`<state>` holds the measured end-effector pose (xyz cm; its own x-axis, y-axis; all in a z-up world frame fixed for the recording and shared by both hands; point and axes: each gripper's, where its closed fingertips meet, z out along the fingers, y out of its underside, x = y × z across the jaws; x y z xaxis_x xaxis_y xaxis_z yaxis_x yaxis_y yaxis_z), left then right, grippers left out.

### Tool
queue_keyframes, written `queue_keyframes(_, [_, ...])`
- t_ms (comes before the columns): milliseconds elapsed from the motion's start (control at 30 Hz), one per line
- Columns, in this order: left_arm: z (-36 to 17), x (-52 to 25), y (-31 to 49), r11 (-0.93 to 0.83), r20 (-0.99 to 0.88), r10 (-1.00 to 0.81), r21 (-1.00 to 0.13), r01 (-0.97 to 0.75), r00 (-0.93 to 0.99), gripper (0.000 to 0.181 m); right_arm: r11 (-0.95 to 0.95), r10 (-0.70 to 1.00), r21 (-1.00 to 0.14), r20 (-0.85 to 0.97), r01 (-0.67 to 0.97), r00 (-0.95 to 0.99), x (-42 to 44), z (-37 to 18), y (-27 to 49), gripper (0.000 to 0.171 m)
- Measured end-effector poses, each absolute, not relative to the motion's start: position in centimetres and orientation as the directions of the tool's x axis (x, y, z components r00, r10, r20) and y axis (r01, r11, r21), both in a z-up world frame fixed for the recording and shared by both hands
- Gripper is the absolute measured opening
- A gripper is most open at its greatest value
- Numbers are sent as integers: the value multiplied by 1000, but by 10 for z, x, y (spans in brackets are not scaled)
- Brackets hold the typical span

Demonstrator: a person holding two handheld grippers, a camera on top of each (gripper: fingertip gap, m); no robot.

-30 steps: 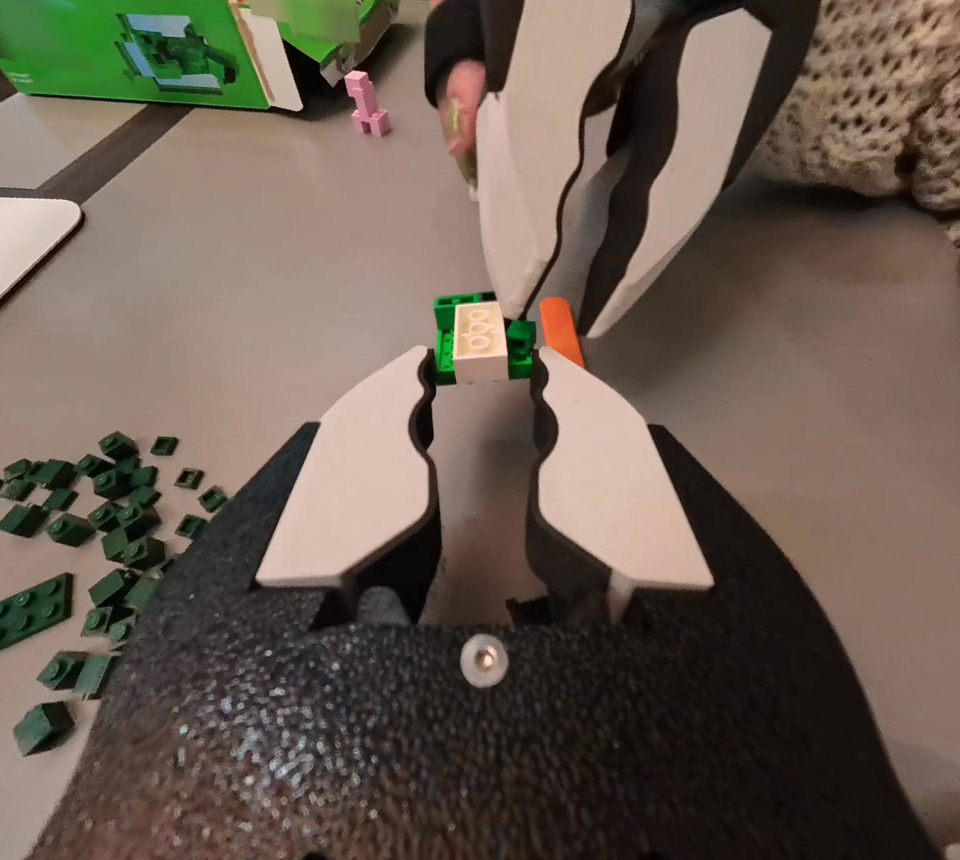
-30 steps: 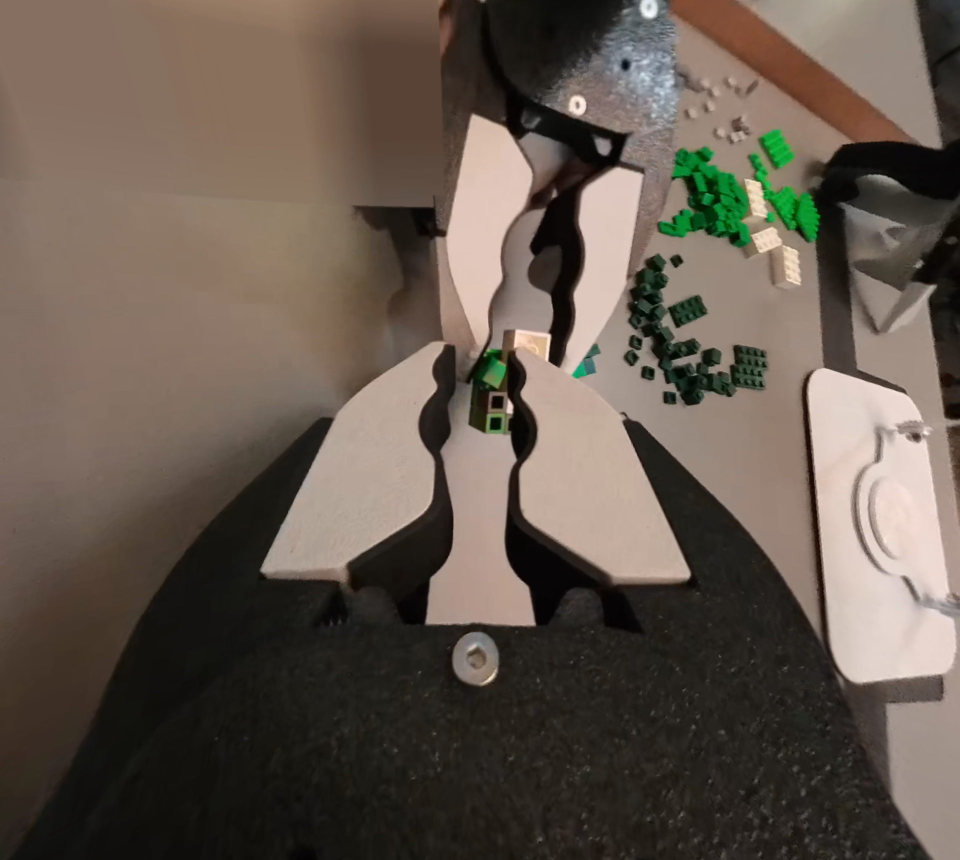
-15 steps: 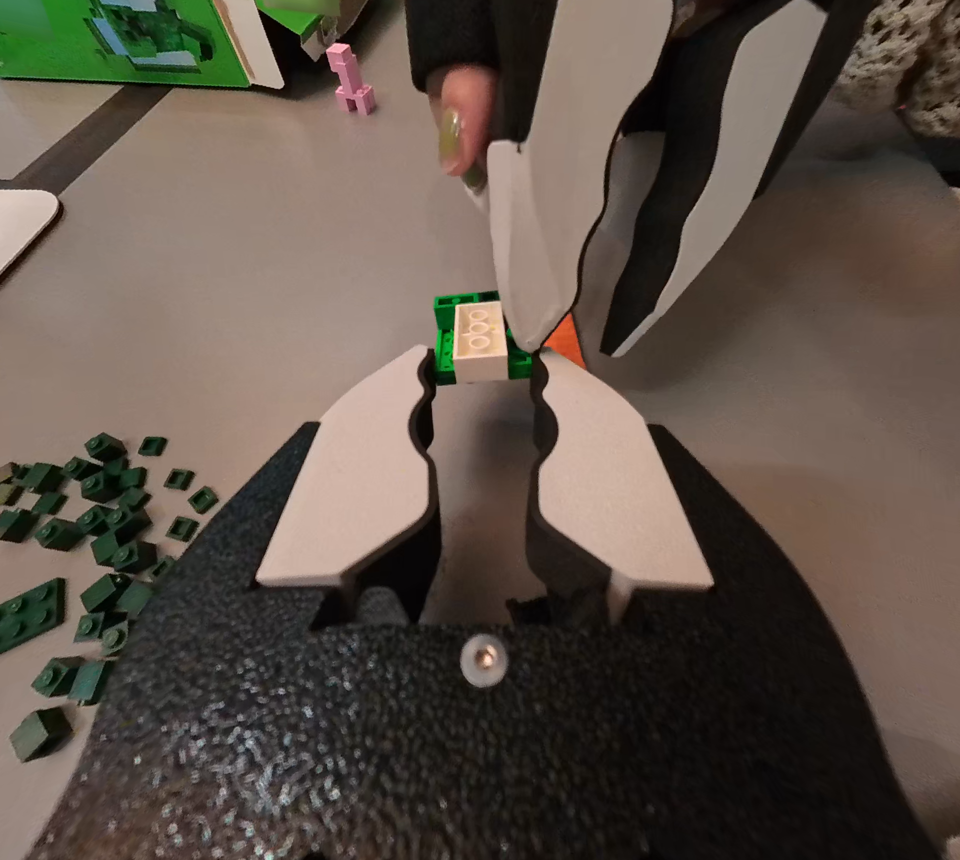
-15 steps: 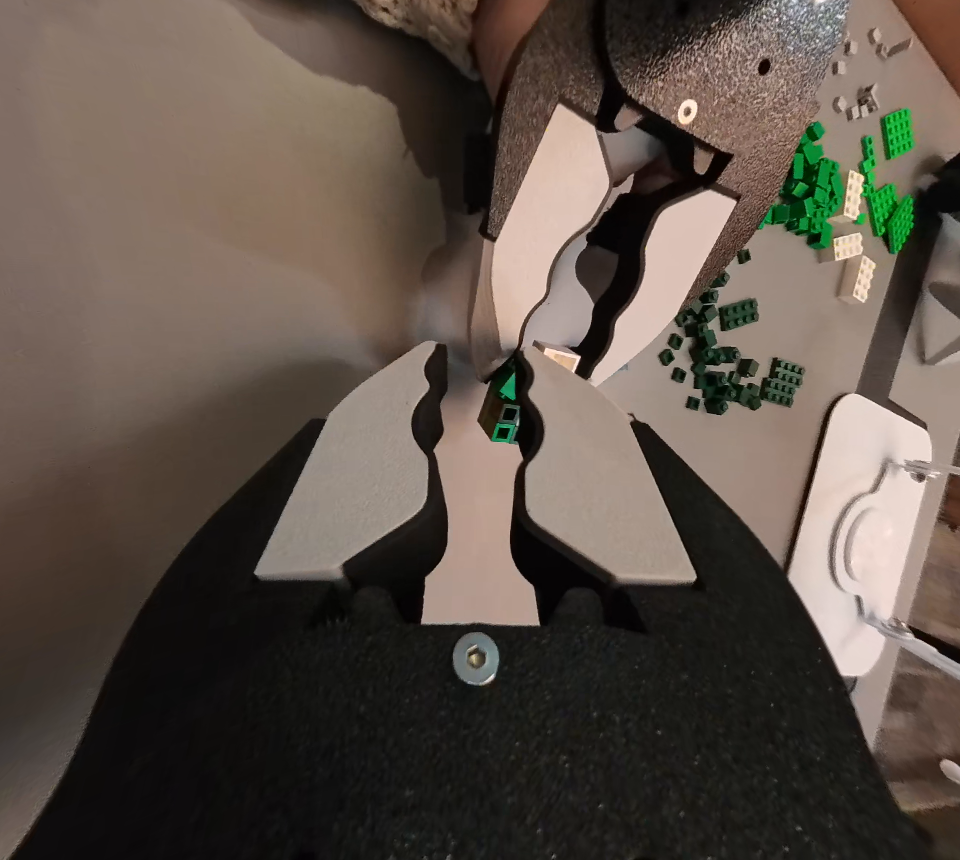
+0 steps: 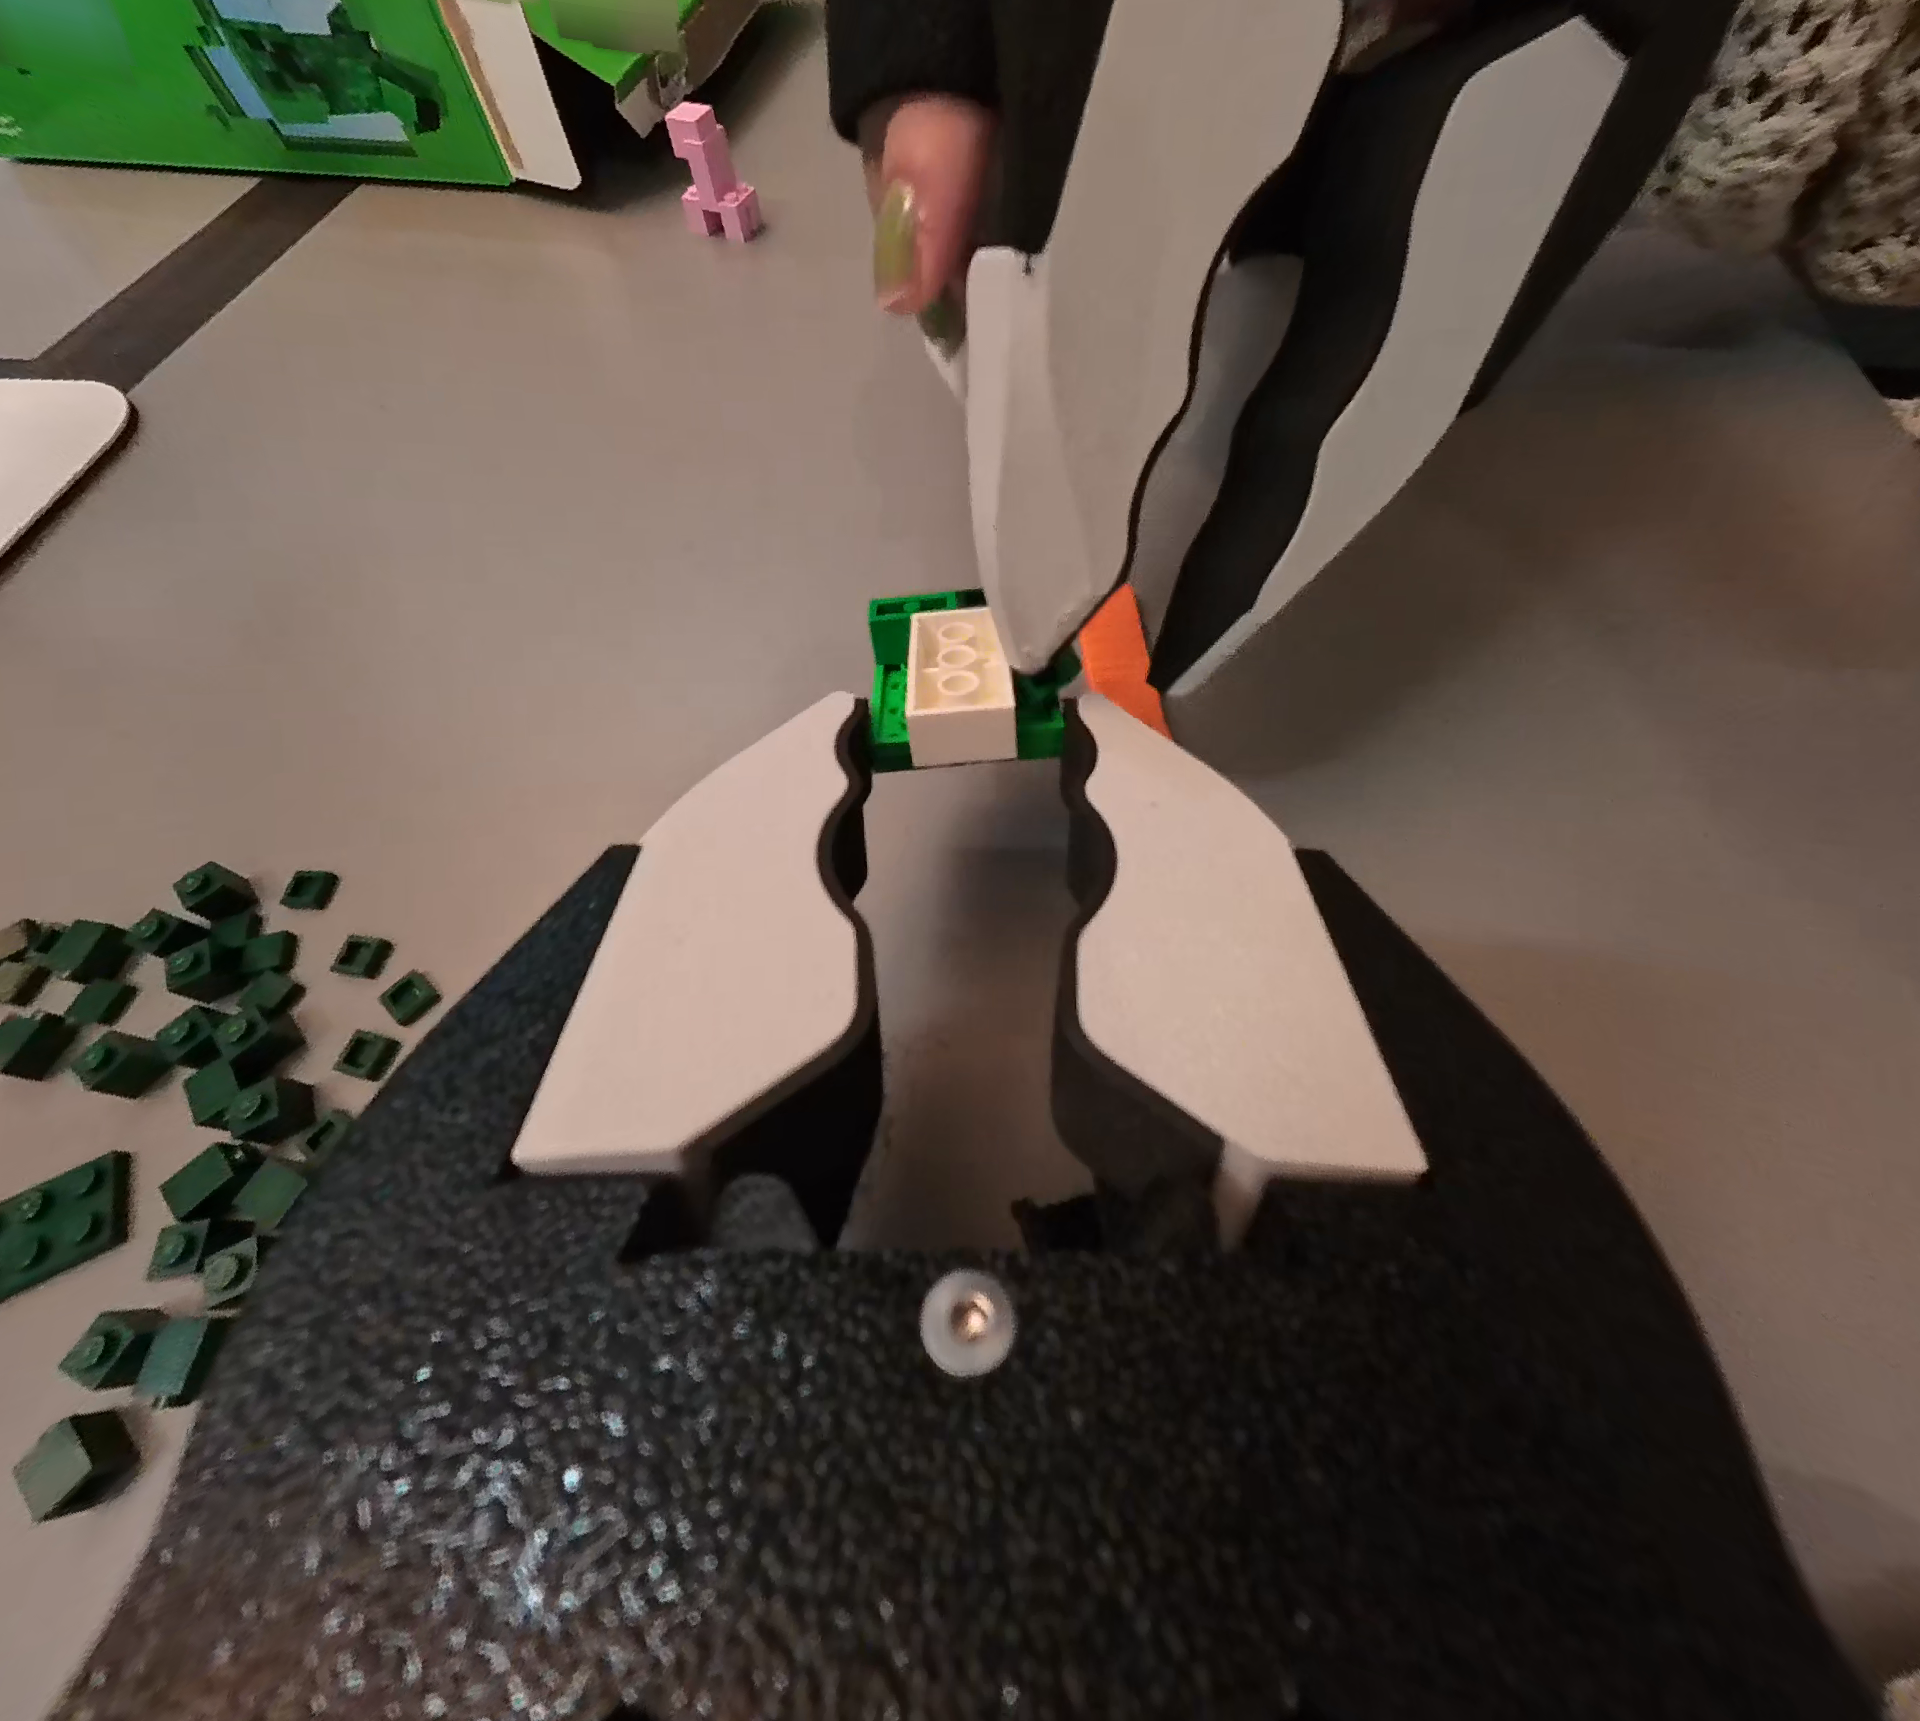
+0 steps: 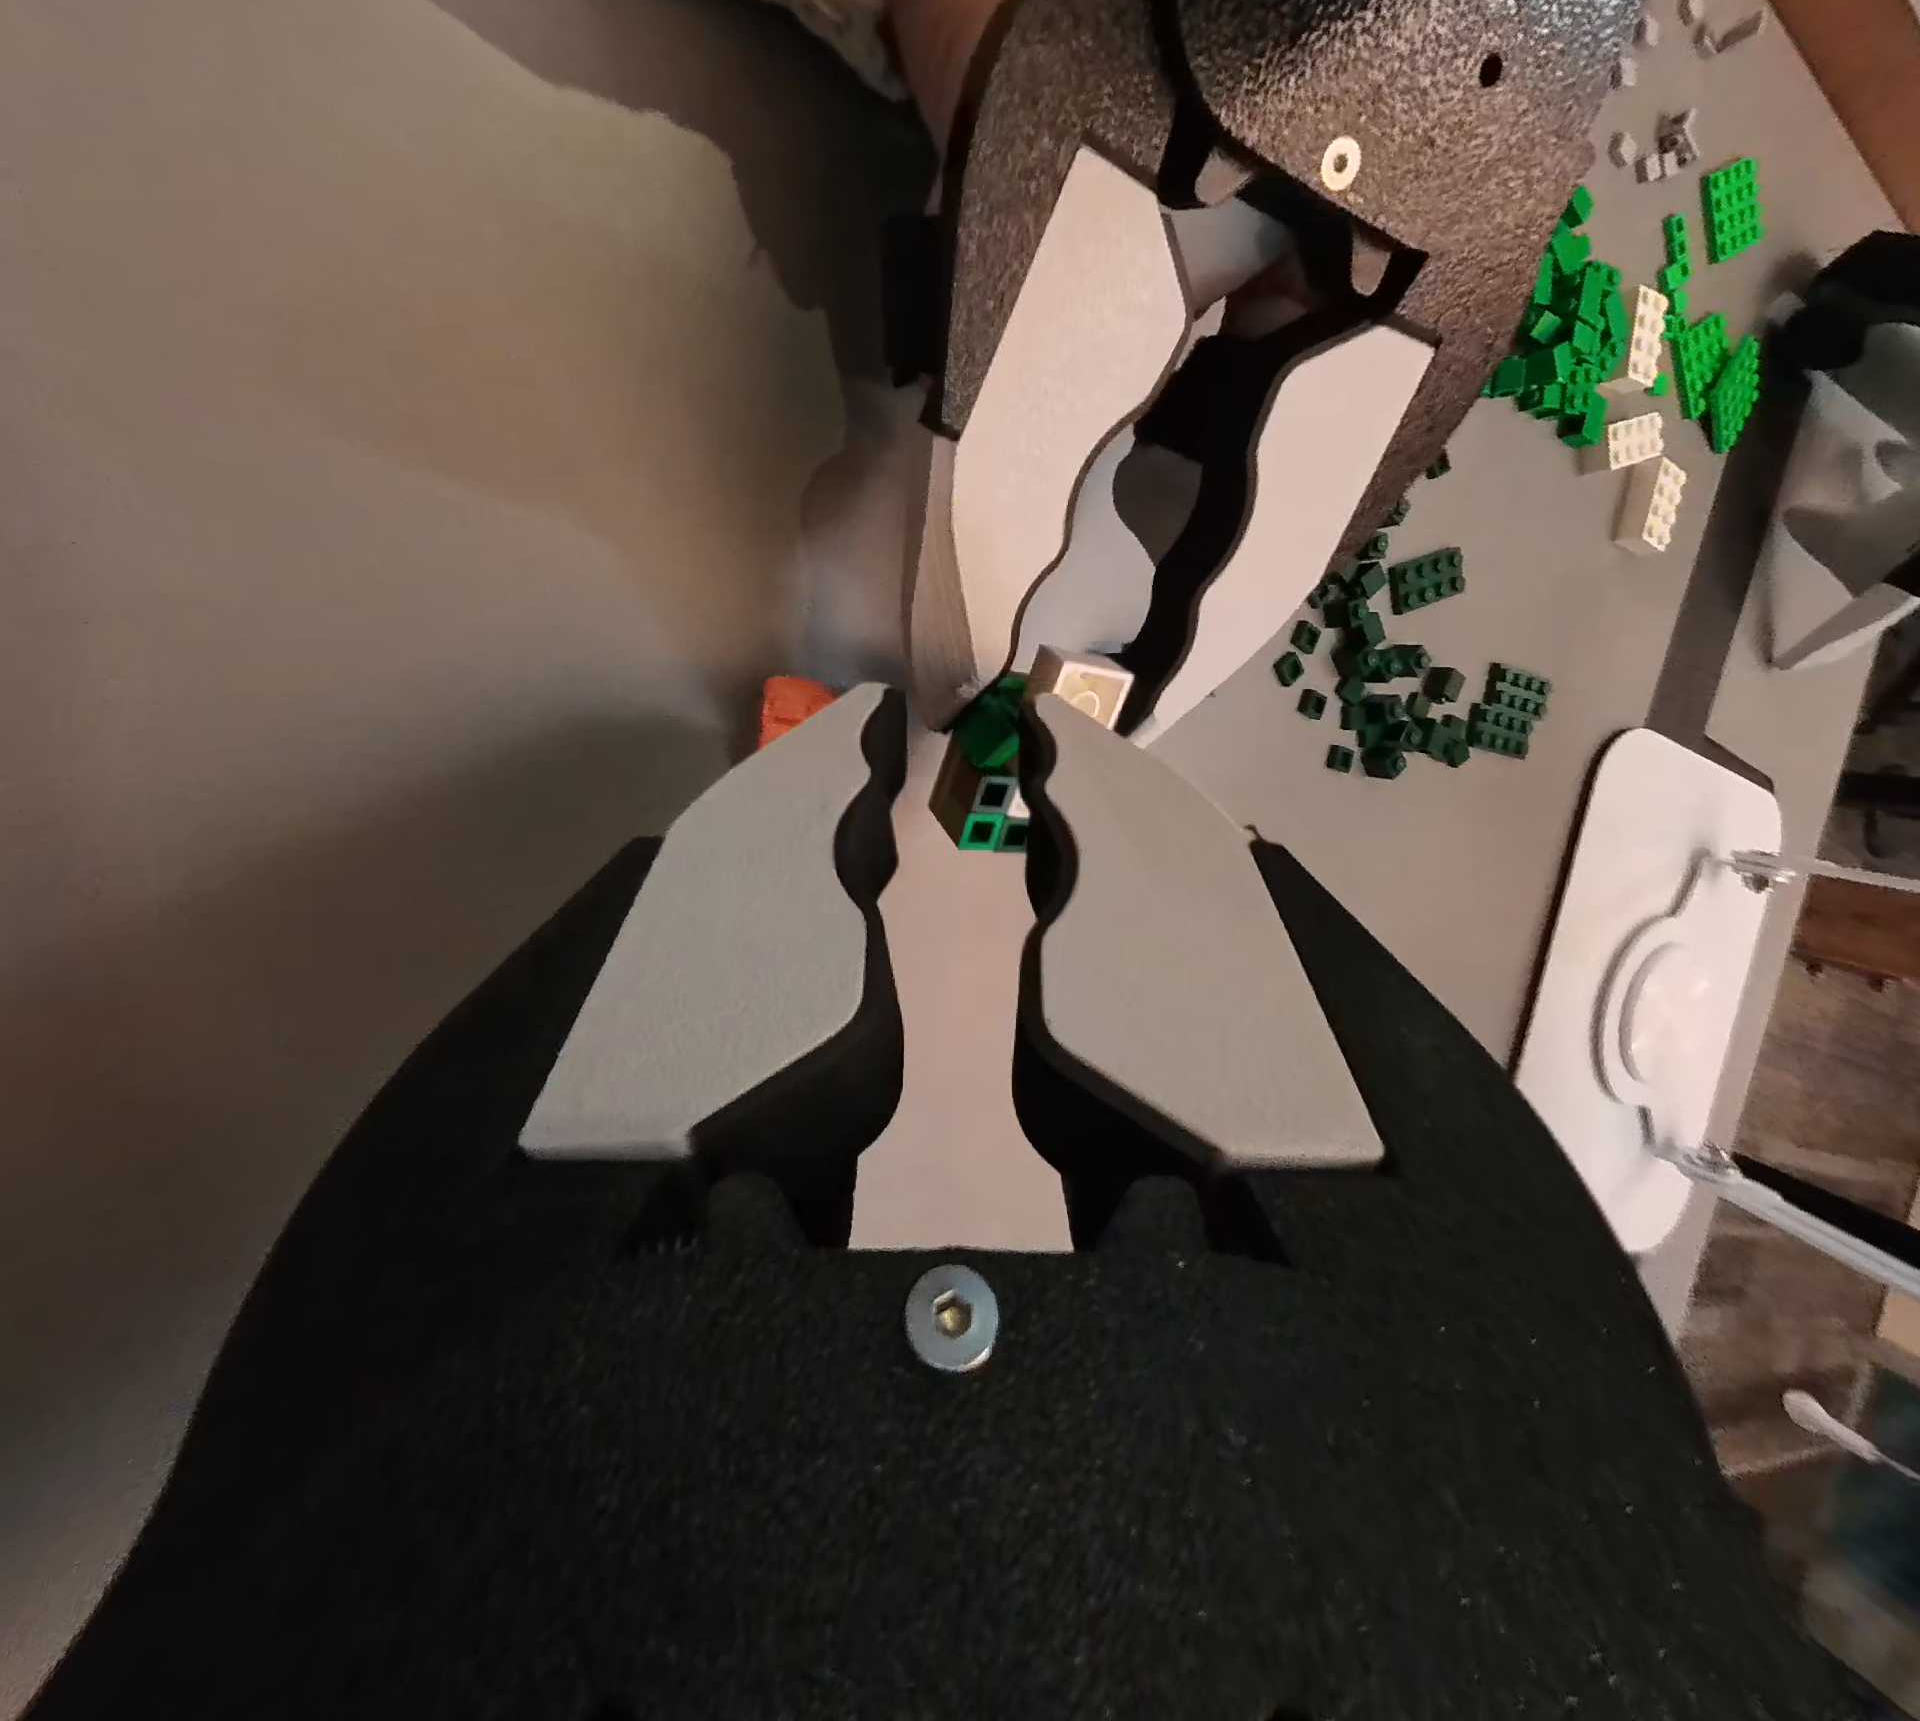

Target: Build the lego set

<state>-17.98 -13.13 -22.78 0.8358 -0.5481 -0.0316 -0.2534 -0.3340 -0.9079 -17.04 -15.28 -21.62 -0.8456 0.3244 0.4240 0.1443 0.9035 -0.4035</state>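
My left gripper (image 5: 966, 721) is shut on a small bright green assembly (image 5: 888, 715) with a white brick (image 5: 956, 684) on top, held just above the grey table. My right gripper (image 5: 1099, 672) comes down from above with its jaws apart. One of its fingertips (image 5: 1029, 632) touches the assembly's top right beside the white brick. In the right wrist view the right gripper (image 6: 966, 715) has a dark green piece (image 6: 987, 729) and the assembly's green underside (image 6: 982, 824) between its tips. The white brick (image 6: 1086, 684) shows just beyond.
An orange brick separator (image 5: 1117, 653) lies just behind the assembly. Several loose dark green pieces (image 5: 208, 996) lie at left. Bright green pieces (image 6: 1579, 331) and white bricks (image 6: 1652, 487) lie farther off. A green box (image 5: 239, 9), a pink figure (image 5: 712, 165) and a white tray (image 6: 1662, 996) sit around. Less than 4 cm separates the two grippers' tips.
My right gripper has shifted left and tilted, and its fingertip now rests on the assembly beside the white brick. My left gripper still holds the assembly in the same place.
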Motion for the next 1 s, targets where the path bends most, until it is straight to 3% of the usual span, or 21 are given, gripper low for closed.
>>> queue_keyframes(467, [-224,-186,-129,-327,-24,-509,-919,-220,860,35,893,378,-416,487,171,-787,-171,-214,-144,15])
queue_keyframes(700, [-209,-214,-122,-272,-14,-332,-956,-110,943,35,782,607,-471,429,408,-668,-161,-223,-94,11])
queue_keyframes(1000, [-203,-229,-122,-238,-16,-263,-968,-81,965,35,431,899,-605,354,670,-259,-141,-248,7,16])
